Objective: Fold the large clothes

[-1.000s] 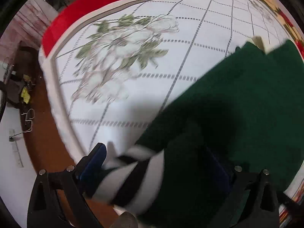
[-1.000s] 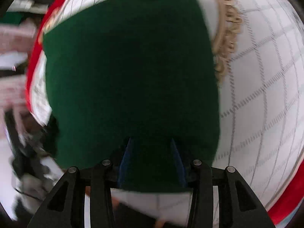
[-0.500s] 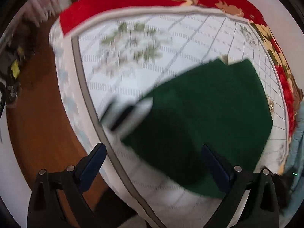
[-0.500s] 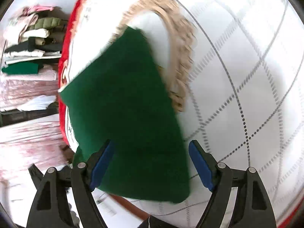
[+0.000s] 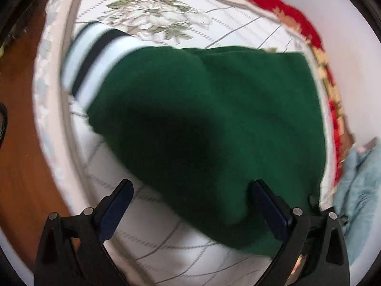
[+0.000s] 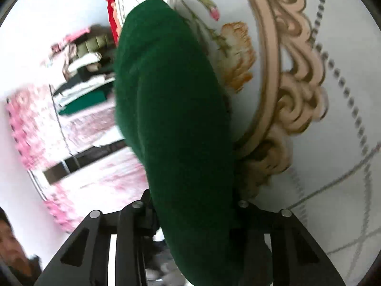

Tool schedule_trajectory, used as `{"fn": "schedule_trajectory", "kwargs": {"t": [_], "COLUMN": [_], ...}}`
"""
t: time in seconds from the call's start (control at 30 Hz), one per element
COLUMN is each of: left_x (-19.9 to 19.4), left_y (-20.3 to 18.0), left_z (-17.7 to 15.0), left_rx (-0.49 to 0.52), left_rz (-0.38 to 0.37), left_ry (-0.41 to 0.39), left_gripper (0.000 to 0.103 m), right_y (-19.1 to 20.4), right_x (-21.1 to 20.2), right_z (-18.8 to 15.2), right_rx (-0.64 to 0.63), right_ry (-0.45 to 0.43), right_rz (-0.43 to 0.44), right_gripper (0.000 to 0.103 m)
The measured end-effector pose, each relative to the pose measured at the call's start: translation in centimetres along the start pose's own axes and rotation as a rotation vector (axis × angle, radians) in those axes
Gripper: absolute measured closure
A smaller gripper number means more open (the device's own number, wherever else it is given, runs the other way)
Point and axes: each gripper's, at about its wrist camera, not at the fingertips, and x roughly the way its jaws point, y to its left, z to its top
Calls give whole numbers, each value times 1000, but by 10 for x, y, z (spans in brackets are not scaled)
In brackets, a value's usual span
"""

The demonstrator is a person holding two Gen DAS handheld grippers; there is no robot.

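Note:
A dark green sweater (image 5: 214, 124) lies folded on the white quilted bedspread (image 5: 166, 233), its white-and-black striped cuff (image 5: 92, 59) sticking out at the upper left. My left gripper (image 5: 190, 186) hovers over the sweater's near edge and is open wide; its right finger (image 5: 269, 205) is next to the green fabric and nothing is pinched. In the right wrist view a thick fold of the green sweater (image 6: 176, 109) runs up from between the jaws of my right gripper (image 6: 193, 205). Those jaws are closing on it, and the pads are hidden by the fabric.
A red flowered blanket (image 5: 281, 4) borders the bedspread at the far side. A light blue cloth (image 5: 357, 186) lies at the right, brown floor (image 5: 21, 166) at the left. Beyond the bed are shelves with folded clothes (image 6: 83, 76), a pink patterned cover (image 6: 95, 157) and a person (image 6: 12, 257).
My left gripper let go of the striped cuff, opened and swung over the sweater. My right gripper opened, rolled and dropped, and now has a fold of green fabric between its jaws again.

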Motion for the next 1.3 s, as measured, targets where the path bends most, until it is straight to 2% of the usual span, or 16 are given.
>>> {"fn": "schedule_trajectory", "kwargs": {"t": [0.1,0.27,0.33,0.4,0.5,0.57,0.7,0.77,0.83,0.9,0.93,1.0,1.1,1.17,1.23,1.3], "left_x": [22,30,30,29,28,26,4,-8,-7,3,8,18,29,33,34,28], "left_y": [0,-9,-12,-12,-18,-24,-26,-20,-17,-9,-6,0,2,-2,-9,-19], "left_z": [11,25,29,35,44,48,34,20,16,24,28,39,47,49,51,57], "left_rx": [-37,-72,-67,-61,-52,-30,-9,0,-2,-35,-48,-53,-45,-29,-14,2], "left_rz": [-39,-51,-27,-19,-49,-37,-42,-32,-18,-34,-56,-116,-187,-191,-182,-176], "left_ry": [-25,-159,-211,-246,-266,-277,-275,-276,-285,-271,-258,-225,-224,-265,-299,-322], "left_gripper": [1,3,25,57,68,70,73,73,73,71,69,57,48,48,58,72], "right_y": [8,-9,-16,-19,-19,-20,-18,-16,-12,-7,-3,0,-5,-8,-5,7], "right_x": [6,14,12,19,31,32,26,26,34,38,39,35,35,41,49,56], "right_z": [-5,1,8,11,13,18,23,27,34,37,38,37,41,48,51,52], "right_rx": [-26,10,36,44,44,30,8,-17,-33,-46,-39,-31,-49,-62,-65,-99], "right_ry": [27,58,70,72,57,49,29,23,25,31,37,57,118,134,138,114], "right_rz": [-68,-71,-54,-42,-33,-31,-55,-57,-65,-76,-77,-73,-63,-72,-64,-91], "right_gripper": [65,63,62,62,62,60,31,23,28,50,53,62,59,47,40,43]}}
